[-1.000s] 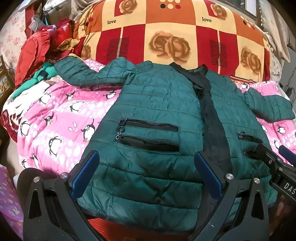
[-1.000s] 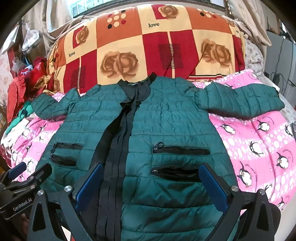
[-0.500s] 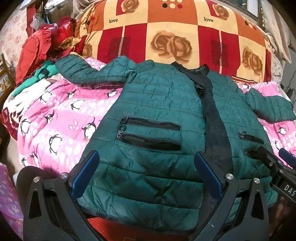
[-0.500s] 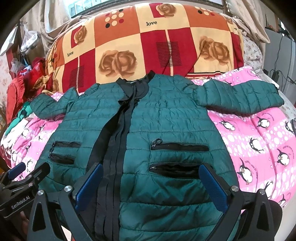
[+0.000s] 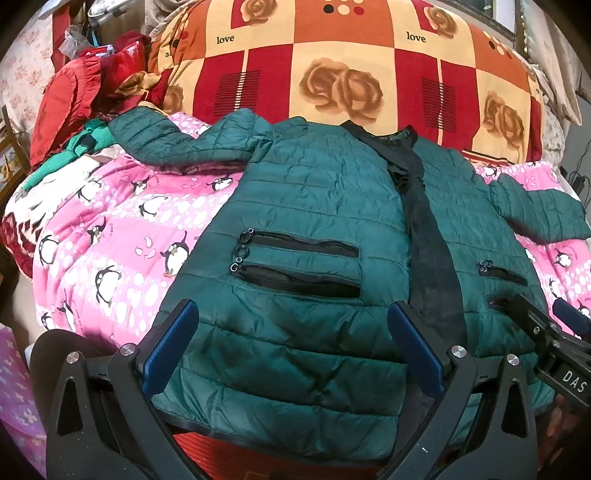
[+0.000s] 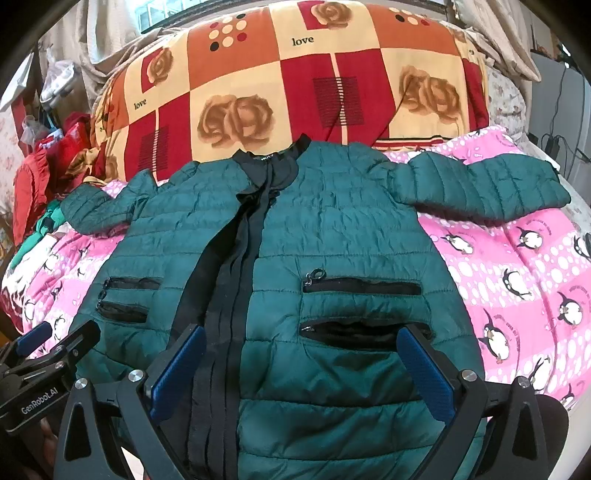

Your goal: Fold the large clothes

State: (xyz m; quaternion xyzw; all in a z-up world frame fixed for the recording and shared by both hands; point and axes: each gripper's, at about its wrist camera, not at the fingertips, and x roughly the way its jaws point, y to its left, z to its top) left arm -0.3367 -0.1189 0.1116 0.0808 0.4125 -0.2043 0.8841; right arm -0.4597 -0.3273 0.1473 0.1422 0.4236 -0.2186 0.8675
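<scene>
At twelve o'clock from both open, empty grippers, left [image 5: 291, 347] and right [image 6: 301, 369], lies the jacket [image 6: 332, 236], collar farthest, hem nearest.

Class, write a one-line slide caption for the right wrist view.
Open right gripper above a green quilted jacket spread flat on a pink penguin blanket.

A bed covered by a pink penguin-print blanket [image 6: 517, 266] fills the room. At its far edge a rolled quilt [image 6: 295, 92] in red, orange and cream squares with roses bears the word "love". Red clothing [image 5: 85, 88] is heaped at the bed's far left corner. A window [image 6: 162, 14] above admits daylight; cables [image 6: 557, 144] hang at right.
</scene>
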